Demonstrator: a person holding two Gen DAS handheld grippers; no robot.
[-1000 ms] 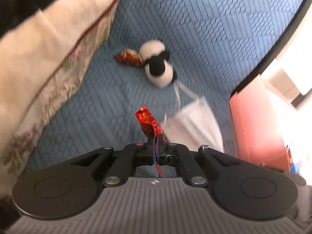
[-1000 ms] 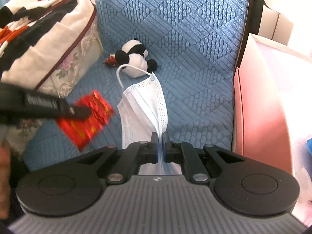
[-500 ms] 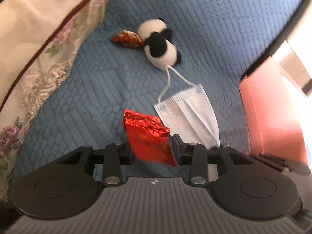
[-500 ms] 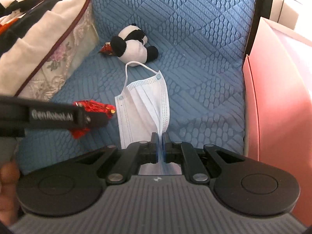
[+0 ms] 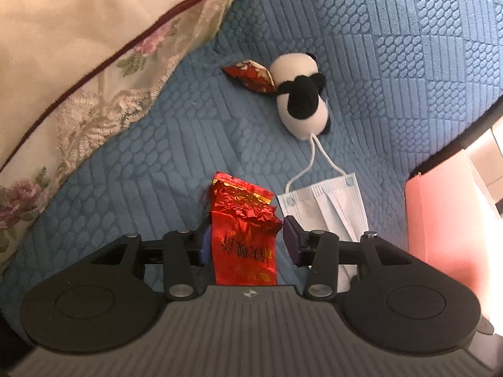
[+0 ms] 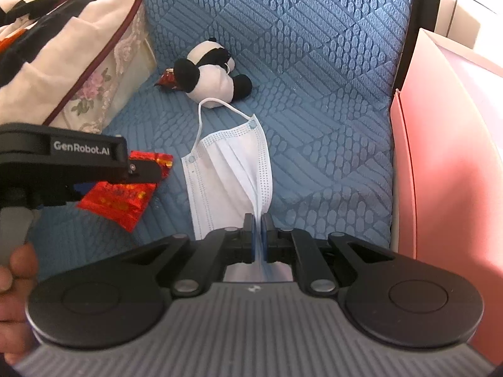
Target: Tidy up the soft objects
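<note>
Blue quilted seat fabric [image 6: 314, 62] fills both my views, with a cream floral cushion [image 5: 94, 62] on one side and a pink box [image 6: 449, 157] on the other. My left tool [image 5: 243, 238] has just been opening; its jaws now stand apart, and the crinkled red foil packet [image 5: 243, 235] lies between them. I cannot tell whether either pad touches the packet. The packet's long axis runs straight away from my left camera, its torn gold-edged end pointing toward the small black-and-white plush panda [image 5: 301, 100]. From the right wrist view the same packet [image 6: 119, 201] sits low over the seat under the left tool [image 6: 94, 169].

My right tool [image 6: 258, 235] is clamped together on the near edge of the pale blue pleated face mask [image 6: 229, 172]. The mask stretches lengthwise away from that tool across the seat, its far ear loop [image 6: 213, 106] reaching the panda [image 6: 210, 75]. A second red foil packet [image 5: 248, 75] lies touching the panda's other side. A hand [image 6: 12, 298] shows at the left edge.
</note>
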